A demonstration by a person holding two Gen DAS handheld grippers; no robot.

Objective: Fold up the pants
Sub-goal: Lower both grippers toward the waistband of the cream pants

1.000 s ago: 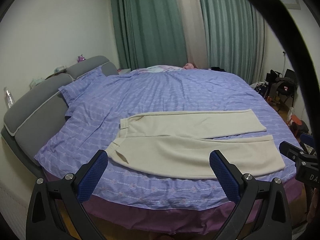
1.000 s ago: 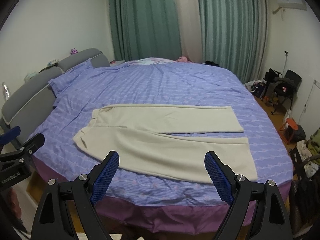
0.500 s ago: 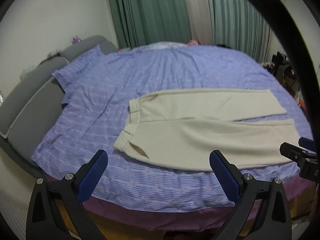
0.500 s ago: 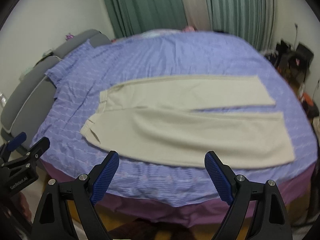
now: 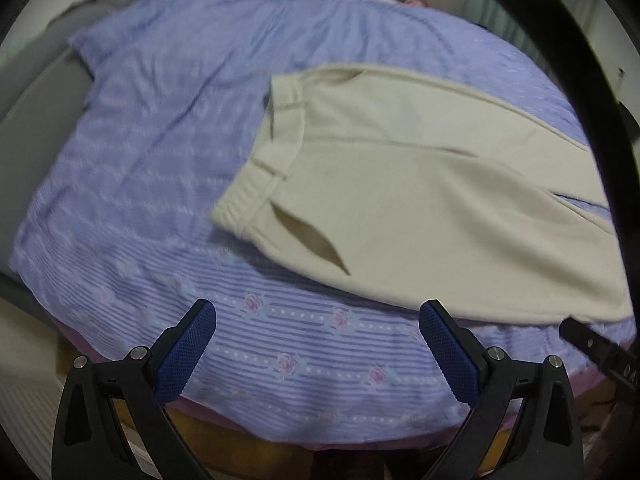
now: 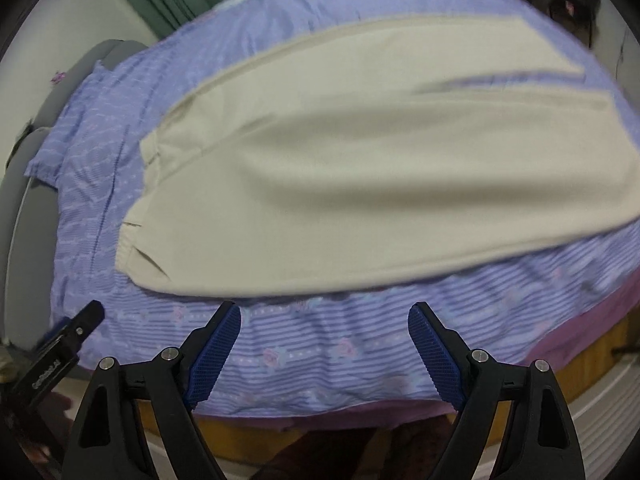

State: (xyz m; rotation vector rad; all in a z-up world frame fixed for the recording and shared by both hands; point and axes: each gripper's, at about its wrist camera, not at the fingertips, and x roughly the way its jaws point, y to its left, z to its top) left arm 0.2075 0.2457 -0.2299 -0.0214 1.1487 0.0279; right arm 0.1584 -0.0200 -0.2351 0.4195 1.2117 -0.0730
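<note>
Two views, both blurred by motion. From the left wrist, the left gripper stands with jaws spread and empty above the lilac striped, rose-printed bedsheet. The cream fabric pants lie flat on that sheet at about 1 o'clock from the jaws, waistband toward 10 o'clock, with a gaping side pocket nearest the pads. A black tip of the other gripper shows at 3 o'clock.

From the right wrist, the right gripper is likewise released, nothing between its blue pads; the pants fill the view at 12 o'clock, legs running off toward 2 o'clock, near edge just beyond the fingertips.

Risks, as I judge them: coming down fast, a jaw could pinch sheet together with trouser cloth, so the bedding lifts with the fold; or the left pad could snag the open pocket and catch one layer only, skewing the fold.

Against the earlier frames, both cameras sit far closer and tilt more steeply downward: green curtains and grey headboard have nearly left the view, and the pants loom larger. Jaw spread looks unchanged.
</note>
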